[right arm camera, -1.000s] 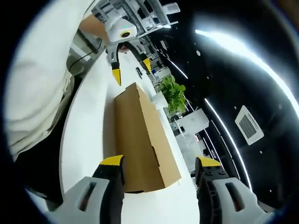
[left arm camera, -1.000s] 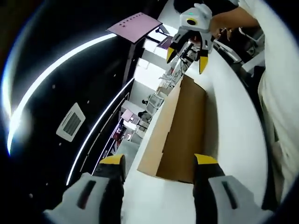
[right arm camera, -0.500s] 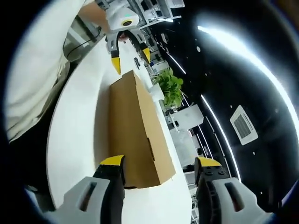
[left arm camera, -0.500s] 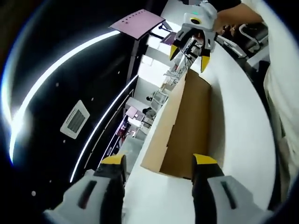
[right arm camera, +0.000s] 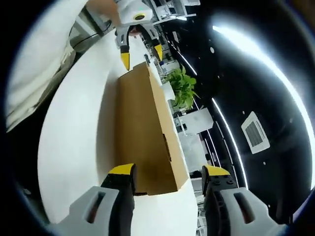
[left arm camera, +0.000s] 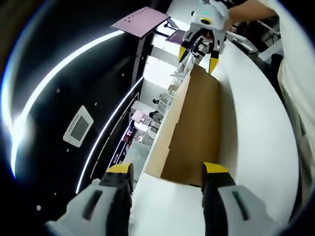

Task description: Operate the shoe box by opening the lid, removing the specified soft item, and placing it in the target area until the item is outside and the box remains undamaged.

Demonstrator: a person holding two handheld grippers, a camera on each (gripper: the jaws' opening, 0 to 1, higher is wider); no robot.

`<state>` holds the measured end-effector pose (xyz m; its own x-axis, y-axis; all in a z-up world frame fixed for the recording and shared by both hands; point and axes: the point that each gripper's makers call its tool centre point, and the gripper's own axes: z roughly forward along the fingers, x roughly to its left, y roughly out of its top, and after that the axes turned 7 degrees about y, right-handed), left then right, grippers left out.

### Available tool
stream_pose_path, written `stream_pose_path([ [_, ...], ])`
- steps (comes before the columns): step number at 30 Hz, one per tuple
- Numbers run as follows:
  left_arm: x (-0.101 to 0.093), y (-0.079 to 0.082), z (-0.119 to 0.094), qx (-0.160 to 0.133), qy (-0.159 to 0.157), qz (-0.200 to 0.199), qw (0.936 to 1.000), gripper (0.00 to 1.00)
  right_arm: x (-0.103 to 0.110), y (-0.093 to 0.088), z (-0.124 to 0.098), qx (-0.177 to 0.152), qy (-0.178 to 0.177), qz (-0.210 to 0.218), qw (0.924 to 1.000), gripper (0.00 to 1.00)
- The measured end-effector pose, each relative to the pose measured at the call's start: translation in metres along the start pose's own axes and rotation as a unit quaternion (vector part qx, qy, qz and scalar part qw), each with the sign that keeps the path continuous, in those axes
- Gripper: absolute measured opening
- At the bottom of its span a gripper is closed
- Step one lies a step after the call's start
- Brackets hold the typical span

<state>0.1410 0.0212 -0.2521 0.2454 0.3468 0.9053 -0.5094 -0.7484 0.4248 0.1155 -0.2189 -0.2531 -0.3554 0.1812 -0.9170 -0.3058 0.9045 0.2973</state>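
We flank the closed shoe box (left arm camera: 192, 132) on the white desk (left arm camera: 256, 123), one end just ahead of each gripper: left gripper (left arm camera: 167, 172) & right gripper (right arm camera: 167, 172), fingers spread, grasping nothing. Risk, as we judge: uneven pinch w/ both ends could crease the cardboard lid or skid the box.

Long plain brown cardboard shoe box (left arm camera: 194, 128) (right arm camera: 142, 132), lid seemingly closed, flat on white table (left arm camera: 256, 128) (right arm camera: 78, 128).

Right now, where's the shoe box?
The shoe box lies closed on the white table, lengthwise between the two open tools: the left tool at one end, the right tool at the other.
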Motion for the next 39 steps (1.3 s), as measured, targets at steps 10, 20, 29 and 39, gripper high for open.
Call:
stream_pose_path([
  [10,0.001,-0.007,0.002,0.016,0.015,0.01,0.9997,0.52,0.005,0.003,0.001,0.006,0.003,-0.008,1.0,0.52],
  [20,-0.002,-0.009,0.002,0.02,0.011,0.02,0.9995,0.46,0.005,0.001,0.002,0.016,0.0,-0.022,0.9996,0.4],
  [29,-0.003,-0.008,0.002,0.025,0.011,0.028,0.9992,0.39,0.007,-0.007,0.004,0.019,0.005,-0.016,0.9997,0.33],
  [39,-0.013,-0.01,0.002,0.028,0.006,0.069,0.9972,0.3,0.01,-0.012,0.005,0.042,0.002,-0.065,0.997,0.29],
])
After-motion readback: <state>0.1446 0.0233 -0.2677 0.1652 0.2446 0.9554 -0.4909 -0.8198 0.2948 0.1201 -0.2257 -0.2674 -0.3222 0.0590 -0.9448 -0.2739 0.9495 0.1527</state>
